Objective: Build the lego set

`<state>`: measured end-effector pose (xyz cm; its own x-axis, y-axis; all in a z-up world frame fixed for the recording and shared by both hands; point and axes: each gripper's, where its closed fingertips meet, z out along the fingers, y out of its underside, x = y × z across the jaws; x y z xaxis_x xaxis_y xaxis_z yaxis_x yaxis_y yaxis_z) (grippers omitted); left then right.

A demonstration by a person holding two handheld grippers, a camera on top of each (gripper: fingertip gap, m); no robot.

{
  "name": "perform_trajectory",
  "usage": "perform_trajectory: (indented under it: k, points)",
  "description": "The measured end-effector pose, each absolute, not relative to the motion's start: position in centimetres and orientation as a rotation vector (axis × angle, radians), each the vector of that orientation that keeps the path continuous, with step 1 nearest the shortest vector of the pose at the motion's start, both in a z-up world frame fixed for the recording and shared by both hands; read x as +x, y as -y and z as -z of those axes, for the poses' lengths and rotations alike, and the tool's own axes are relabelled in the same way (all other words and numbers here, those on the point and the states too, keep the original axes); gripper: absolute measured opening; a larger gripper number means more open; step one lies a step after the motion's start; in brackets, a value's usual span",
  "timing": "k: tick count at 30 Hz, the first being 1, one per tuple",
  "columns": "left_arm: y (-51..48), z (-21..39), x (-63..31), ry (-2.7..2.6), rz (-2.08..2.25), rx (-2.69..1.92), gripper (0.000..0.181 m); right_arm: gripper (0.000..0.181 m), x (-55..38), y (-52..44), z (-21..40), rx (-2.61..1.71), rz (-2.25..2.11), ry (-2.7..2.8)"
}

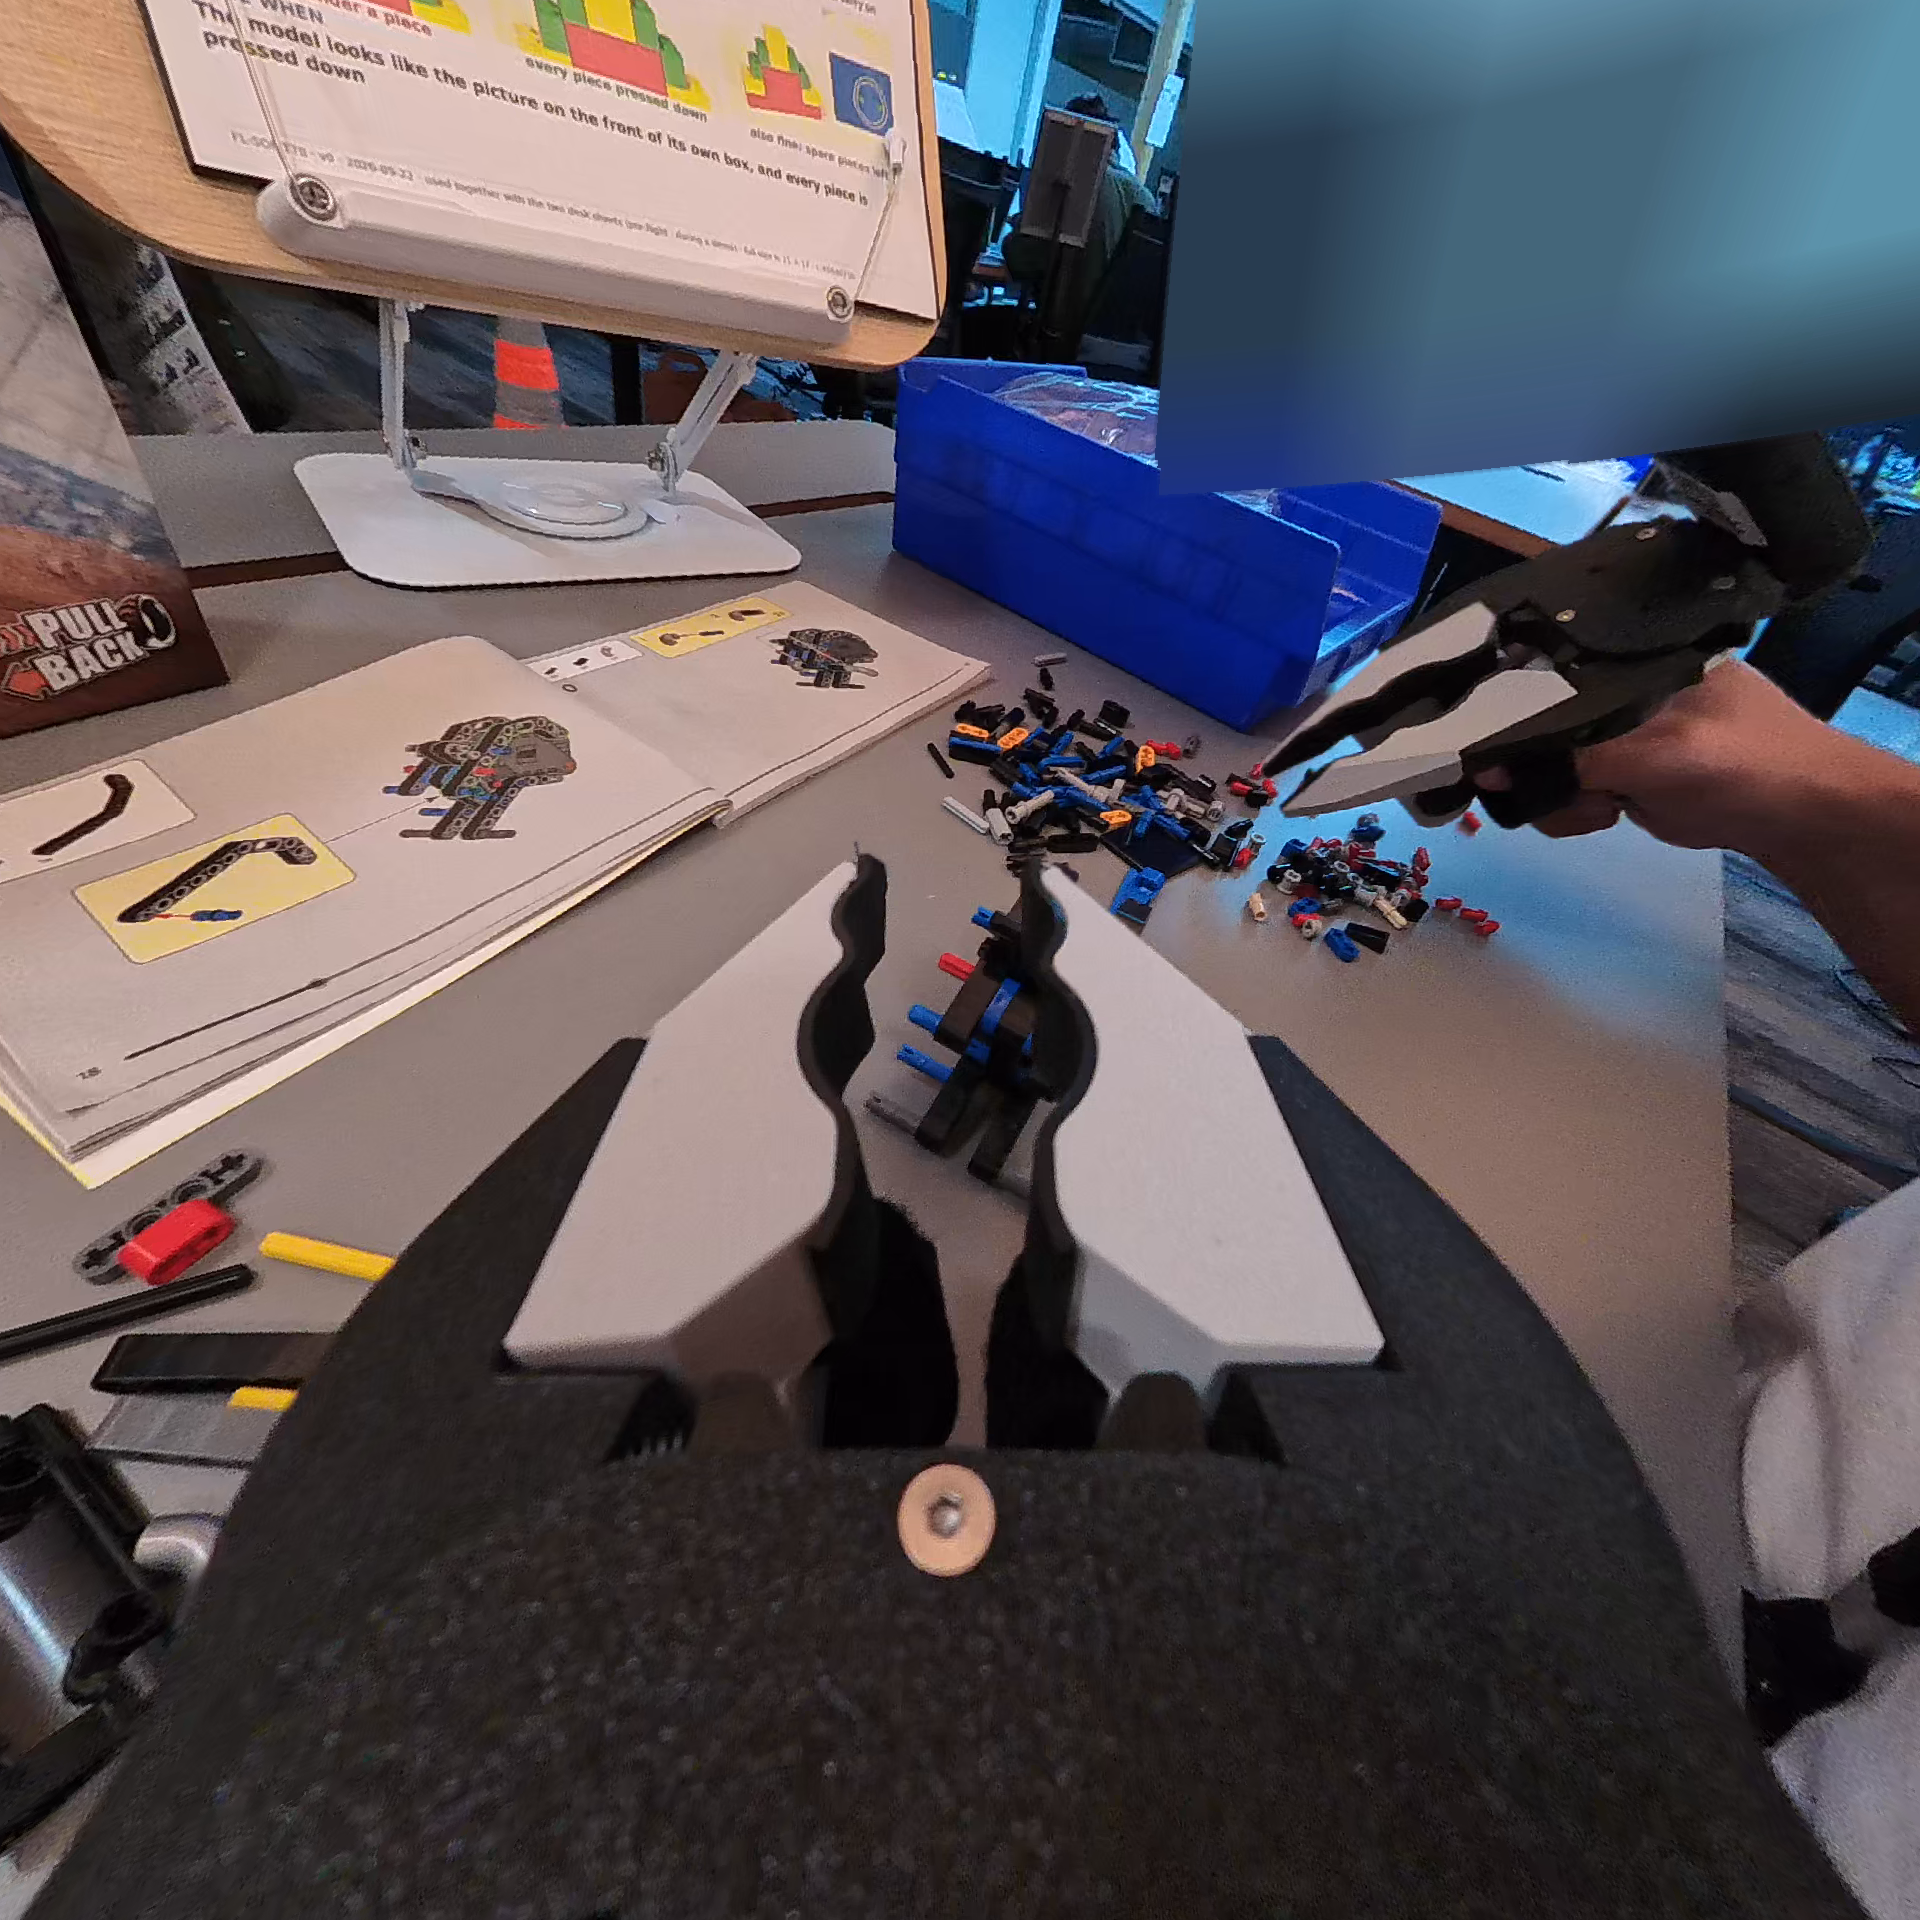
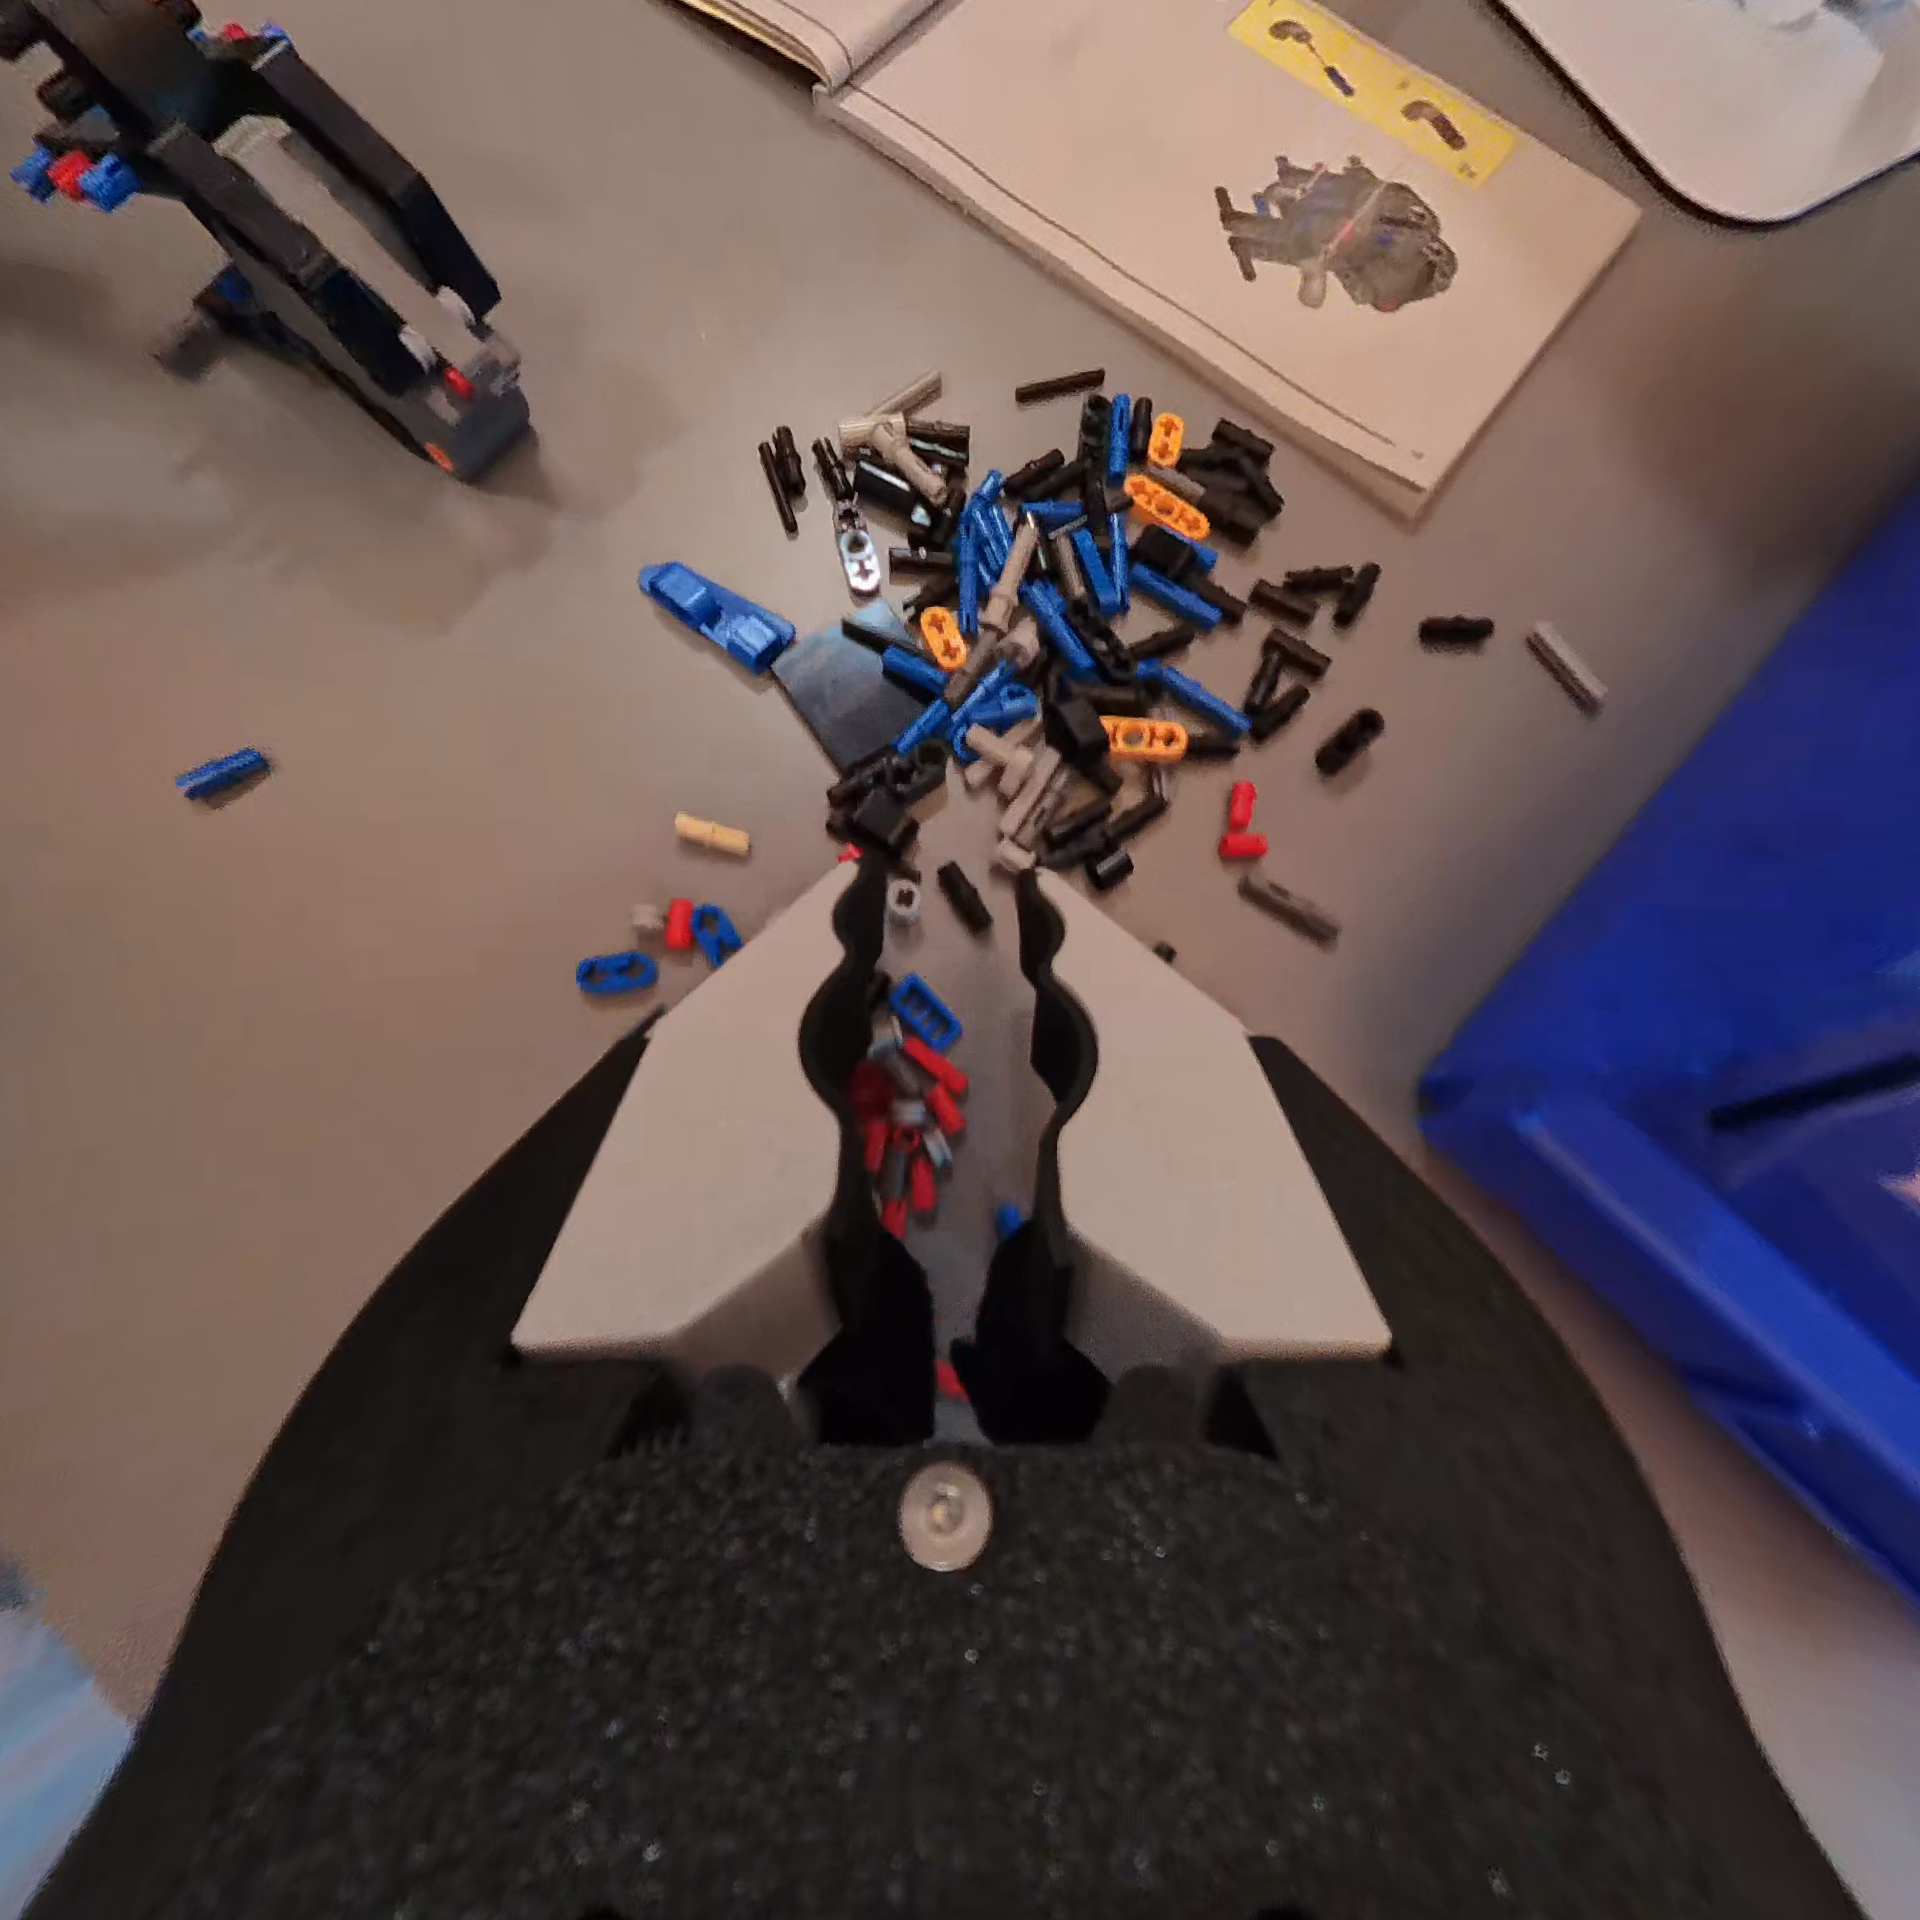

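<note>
Looking along the left gripper, the left wrist view showed its jaws parted to a moderate gap, with the partly built model standing on the tabletop in that gap, close against the inner face of the right-hand jaw. Whether the jaws pressed on it could not be told. The instruction booklet lay open to the left of the jaws, and the main parts pile lay beyond the tips, to the right. The blue bin stood farther off behind the pile.

In the right wrist view, the right gripper hung over the near edge of the parts pile, jaws apart and empty. A smaller scatter of red pins lay on the tabletop under the gap. The model stood well to the left.

Handling judgement: the pins are light, rigid and smooth, so they will likely skid or roll when nudged. Take a single pin across its middle. Grip the model by its stiff black beams, not by the projecting blue pegs.
</note>
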<state>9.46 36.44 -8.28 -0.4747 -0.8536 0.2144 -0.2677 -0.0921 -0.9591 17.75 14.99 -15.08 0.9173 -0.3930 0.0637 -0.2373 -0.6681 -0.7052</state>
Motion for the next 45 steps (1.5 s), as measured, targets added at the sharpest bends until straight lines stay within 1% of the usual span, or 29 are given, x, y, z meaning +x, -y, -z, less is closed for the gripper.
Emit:
perform_trajectory:
  k: [7,12,15,17,24,29,34,41,45]
  points:
    - [-36.5,8.2,9.6,-1.707,1.595,-1.217,0.023,0.021,18.0,-18.5,15.9,-2.309,0.162,-0.415]
    - [-36.4,8.3,9.6,-1.718,1.594,-1.216,0.023,0.017,18.4,-19.1,16.8,-2.357,0.203,-0.406]
    - [-36.3,8.3,9.6,-1.721,1.606,-1.216,0.023,0.013,18.6,-19.0,17.0,-2.375,0.237,-0.406]
    - [-36.2,8.3,9.6,-1.723,1.614,-1.216,0.023,0.004,18.5,-19.1,17.0,-2.386,0.252,-0.389]
    - [-36.3,8.1,9.5,-1.717,1.623,-1.215,0.023,0.002,18.3,-19.1,16.1,-2.372,0.275,-0.383]
    - [-36.2,8.1,9.4,-1.719,1.626,-1.213,0.023,0.002,16.1,-20.2,13.9,-2.315,0.234,-0.322]
    - [-36.3,8.3,9.5,-1.719,1.602,-1.209,0.023,0.002,12.8,-22.0,13.1,-2.279,0.16,-0.266]
    - [-36.2,8.2,9.3,-1.71,1.621,-1.21,0.022,0.001,7.9,-24.2,15.9,-2.314,0.0,-0.233]
    - [-36.1,7.5,9.0,-1.674,1.733,-1.241,0.022,0.001,7.0,-24.5,17.5,-2.353,-0.003,-0.226]
